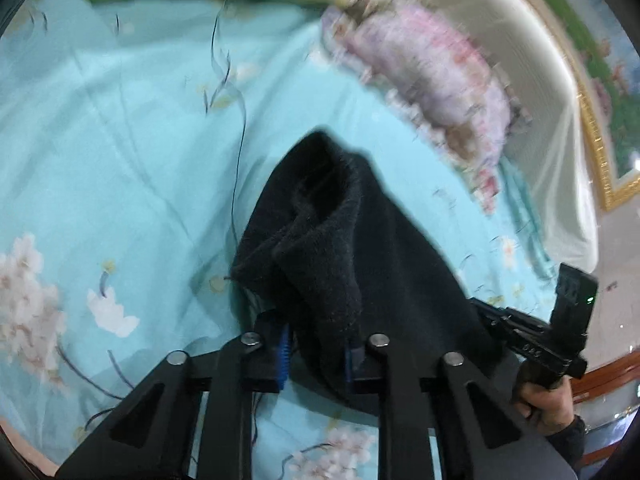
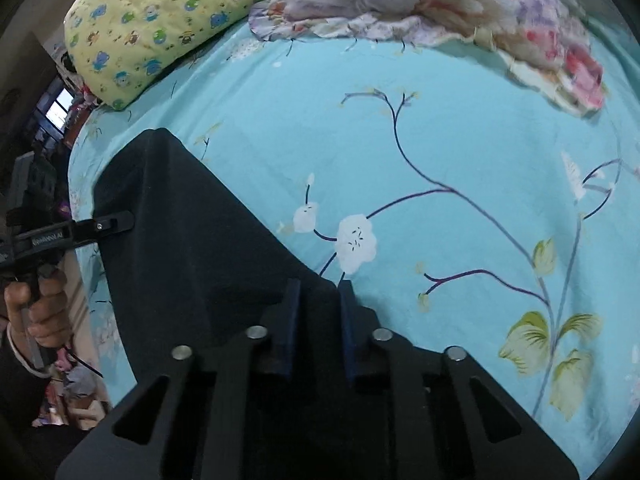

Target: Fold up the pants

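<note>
Black fleece pants point(image 1: 340, 248) hang bunched from my left gripper point(image 1: 318, 344), which is shut on their edge above the turquoise floral bedsheet point(image 1: 120, 160). In the right wrist view the pants point(image 2: 192, 248) stretch as a flat dark sheet between both grippers. My right gripper point(image 2: 320, 300) is shut on their near corner. My left gripper point(image 2: 120, 220) shows at the left, clamped on the far edge. My right gripper point(image 1: 484, 308) shows at the right of the left wrist view, gripping the cloth.
A yellow patterned pillow point(image 2: 160, 24) lies at the head of the bed. A pink and purple floral blanket point(image 2: 460, 4) is heaped beside it. A white headboard point(image 1: 520, 60) and a gold picture frame point(image 1: 600, 140) stand behind.
</note>
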Demonstrator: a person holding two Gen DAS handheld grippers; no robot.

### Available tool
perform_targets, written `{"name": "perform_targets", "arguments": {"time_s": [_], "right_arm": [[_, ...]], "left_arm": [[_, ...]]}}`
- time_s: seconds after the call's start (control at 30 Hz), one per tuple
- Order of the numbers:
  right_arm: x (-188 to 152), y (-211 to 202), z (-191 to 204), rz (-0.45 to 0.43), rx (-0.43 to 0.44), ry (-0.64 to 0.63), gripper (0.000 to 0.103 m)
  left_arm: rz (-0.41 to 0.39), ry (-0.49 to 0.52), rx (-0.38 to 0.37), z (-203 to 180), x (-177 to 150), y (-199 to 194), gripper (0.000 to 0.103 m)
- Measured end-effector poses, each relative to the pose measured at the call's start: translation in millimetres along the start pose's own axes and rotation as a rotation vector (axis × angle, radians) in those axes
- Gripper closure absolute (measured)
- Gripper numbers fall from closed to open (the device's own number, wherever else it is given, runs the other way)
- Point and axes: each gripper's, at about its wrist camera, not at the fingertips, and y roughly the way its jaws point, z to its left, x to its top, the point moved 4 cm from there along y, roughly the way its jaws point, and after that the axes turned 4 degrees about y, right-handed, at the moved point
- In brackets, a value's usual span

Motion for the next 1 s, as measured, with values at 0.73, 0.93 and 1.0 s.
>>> {"name": "perform_targets", "arguments": {"time_s": [0.73,0.93,1.0], "right_arm": [[4,-33,-3,-0.263,-0.207,0.157,0.057],[-14,-82,-2,-0.364,-0.144,0.210,0.049],[-24,-95,-4,-0.391,-0.129,0.236,0.046]], "left_arm": [[-0.056,0.130,0.068,7,2,-15,0.061],[-0.121,0.160,0.064,-15,9,-44,0.056],[-0.123,0.183,0.048,-29,9,-48,0.055]]}}
